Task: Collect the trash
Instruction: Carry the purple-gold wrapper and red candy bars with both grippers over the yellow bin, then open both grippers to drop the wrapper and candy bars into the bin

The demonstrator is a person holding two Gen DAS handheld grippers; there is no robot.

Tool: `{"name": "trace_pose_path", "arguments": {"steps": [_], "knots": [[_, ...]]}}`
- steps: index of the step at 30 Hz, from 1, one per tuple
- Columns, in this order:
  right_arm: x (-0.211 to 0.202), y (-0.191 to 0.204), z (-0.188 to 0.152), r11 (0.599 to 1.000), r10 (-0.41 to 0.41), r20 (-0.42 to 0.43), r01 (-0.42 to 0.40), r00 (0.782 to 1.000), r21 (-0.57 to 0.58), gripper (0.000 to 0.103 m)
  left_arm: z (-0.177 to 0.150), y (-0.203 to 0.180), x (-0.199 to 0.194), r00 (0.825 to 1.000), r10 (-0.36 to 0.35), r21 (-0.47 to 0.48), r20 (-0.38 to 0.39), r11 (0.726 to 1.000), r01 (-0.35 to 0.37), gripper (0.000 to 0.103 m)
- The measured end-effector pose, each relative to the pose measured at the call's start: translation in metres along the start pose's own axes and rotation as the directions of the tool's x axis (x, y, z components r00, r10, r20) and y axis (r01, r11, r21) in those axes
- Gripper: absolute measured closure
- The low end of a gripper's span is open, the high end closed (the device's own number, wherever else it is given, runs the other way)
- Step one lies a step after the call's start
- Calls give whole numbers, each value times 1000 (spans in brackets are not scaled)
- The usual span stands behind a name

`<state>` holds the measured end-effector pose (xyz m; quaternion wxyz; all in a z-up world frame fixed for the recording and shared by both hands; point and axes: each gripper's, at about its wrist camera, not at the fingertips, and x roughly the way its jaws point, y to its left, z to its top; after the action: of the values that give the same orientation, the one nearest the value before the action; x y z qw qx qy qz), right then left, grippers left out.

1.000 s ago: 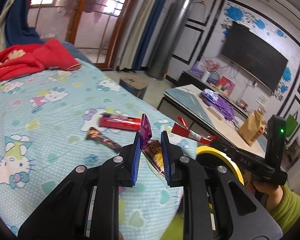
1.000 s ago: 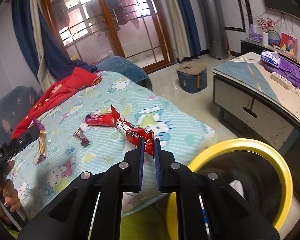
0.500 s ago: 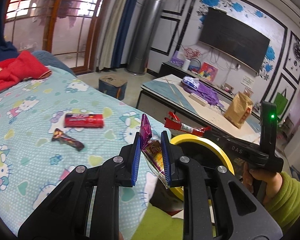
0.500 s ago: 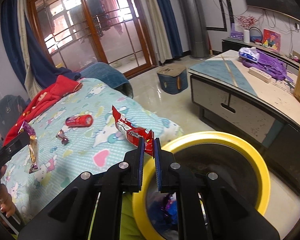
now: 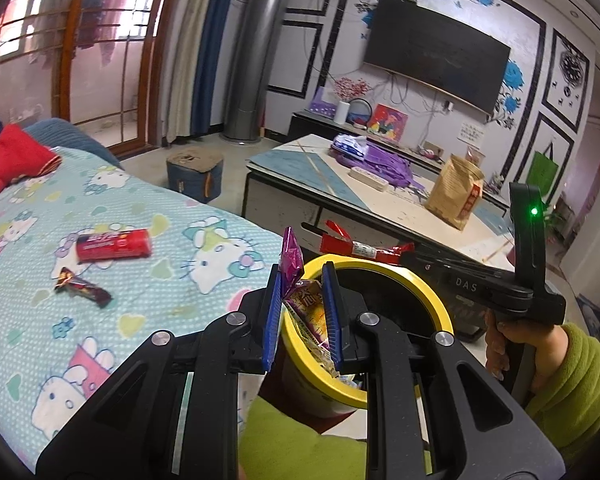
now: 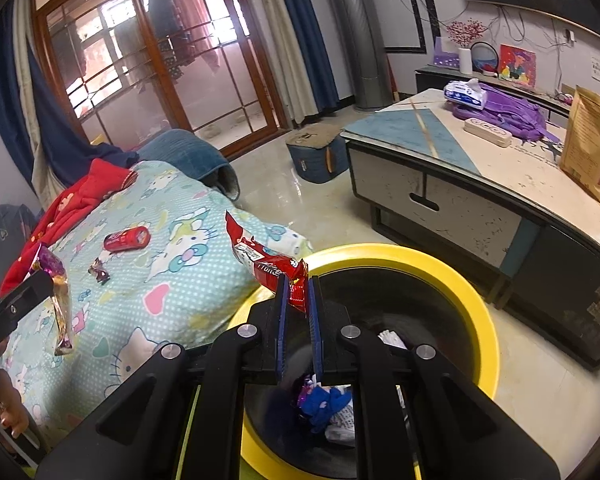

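Bin [image 6: 485,320] below and just ahead of the right gripper [image 6: 298,292] is what the coming move turns on; in the right wrist view its yellow rim curves under the fingertips and the dark mouth, with blue and white scraps at the bottom, lies straight beneath the jaws; those jaws are pressed together on one end of a red wrapper [image 6: 260,258], whose long axis runs up and to the left, away from the bin and out over the edge of the bed [image 6: 172,236], so the free end hangs over the sheet while the pinched end sits above the rim; the left gripper [image 5: 301,304] pinches a purple and yellow wrapper [image 5: 296,280] that stands nearly upright between its blue pads, one end poking above the fingertips and the other trailing down; in the left wrist view the near wall of the bin [image 5: 379,270] shows right behind those fingers, so that gripper looks to be at the rim, not over the middle; the right one is judged nearer to a clean drop, though its wrapper may catch the rim unless carried further in; a red tube [image 5: 114,245] and a small dark wrapper [image 5: 83,287] lie on the bed, well apart from both grippers.
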<state>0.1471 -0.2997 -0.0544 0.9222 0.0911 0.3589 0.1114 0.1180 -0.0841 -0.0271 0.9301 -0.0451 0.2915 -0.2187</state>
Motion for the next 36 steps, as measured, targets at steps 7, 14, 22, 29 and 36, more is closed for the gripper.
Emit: {"name": "trace_pose_path", "arguments": {"steps": [7,14,22,29,36], "knots": [[5,-15,-10,999,-35,-46,35,998,-12,93,-5,-18,15,1000,-15,50,-22,999,16,89],[12,-36,-18,997,-61,-102,64,993,32,93,-9,-34,32,998,-44,85,-51,995,48,88],[21,-53,-24,993,-64,-152,78,986,90,91,-13,-51,53,992,-81,122,-94,988,92,87],[21,-67,-25,985,-56,-150,79,987,150,90,-16,-61,69,988,-90,142,-123,984,107,86],[12,-81,-21,974,-53,-108,75,993,216,82,-17,-67,79,985,-99,156,-139,980,121,82]]}}
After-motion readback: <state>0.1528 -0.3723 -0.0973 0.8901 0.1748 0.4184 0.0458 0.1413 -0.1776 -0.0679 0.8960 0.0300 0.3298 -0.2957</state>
